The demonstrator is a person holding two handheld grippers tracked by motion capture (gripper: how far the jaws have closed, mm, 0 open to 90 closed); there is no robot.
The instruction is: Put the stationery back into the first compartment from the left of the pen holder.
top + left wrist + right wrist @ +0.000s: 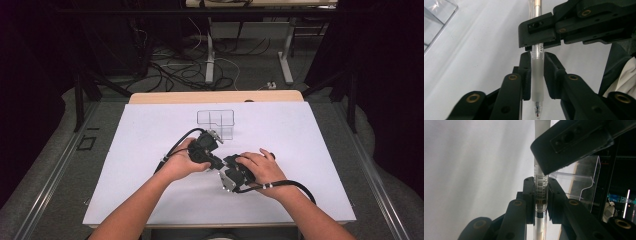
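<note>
Both claws meet mid-tabletop [150, 200], near the clear organizer [216, 123]. The right claw [541, 188] clamps the pen [537, 75] at its barcoded barrel; the left claw [537, 75] hugs the frosted grip section, tip pointing back at its camera.

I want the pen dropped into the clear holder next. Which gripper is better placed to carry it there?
Probably the left gripper: it sits nearer the clear holder and clamps the pen by its frosted grip. The right gripper lies farther back, clamped on the barcode section.
</note>
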